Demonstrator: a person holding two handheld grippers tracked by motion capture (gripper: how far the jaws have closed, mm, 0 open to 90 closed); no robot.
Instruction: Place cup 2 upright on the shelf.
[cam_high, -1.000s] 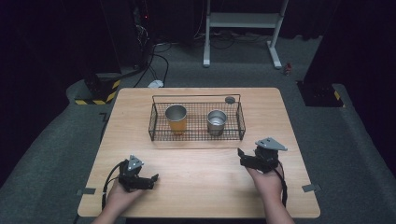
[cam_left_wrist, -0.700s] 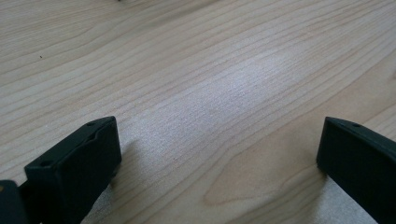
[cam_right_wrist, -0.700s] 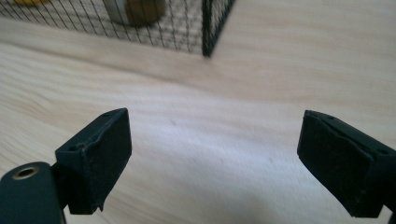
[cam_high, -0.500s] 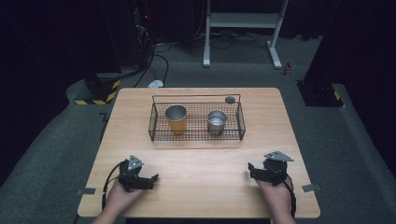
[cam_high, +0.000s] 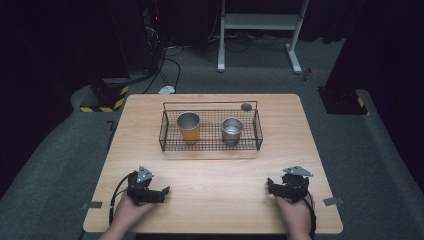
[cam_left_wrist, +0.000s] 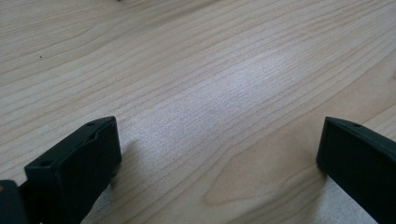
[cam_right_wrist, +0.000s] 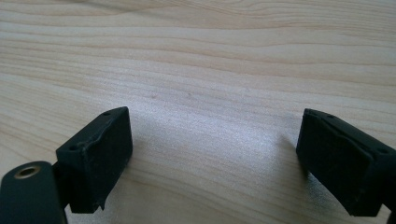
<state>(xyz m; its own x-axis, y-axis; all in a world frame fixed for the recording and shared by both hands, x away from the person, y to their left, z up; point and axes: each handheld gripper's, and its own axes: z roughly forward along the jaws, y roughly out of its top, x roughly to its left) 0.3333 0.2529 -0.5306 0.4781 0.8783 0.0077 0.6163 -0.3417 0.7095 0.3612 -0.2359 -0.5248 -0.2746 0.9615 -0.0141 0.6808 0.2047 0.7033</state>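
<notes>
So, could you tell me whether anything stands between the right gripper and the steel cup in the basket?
Only the basket's own near wall. The right gripper, jaws open, sits low at the near table edge; bare wood lies between it and the wire basket. The steel cup stands inside, so the approach must come from above.

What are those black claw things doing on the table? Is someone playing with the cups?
A person holds a two-jaw gripper in each hand. The left gripper and the right gripper both sit low at the near edge of the wooden table, jaws open and holding nothing. Farther back, an orange cup and a metal cup stand upright in a black wire basket. Nobody is touching the cups right now.
</notes>
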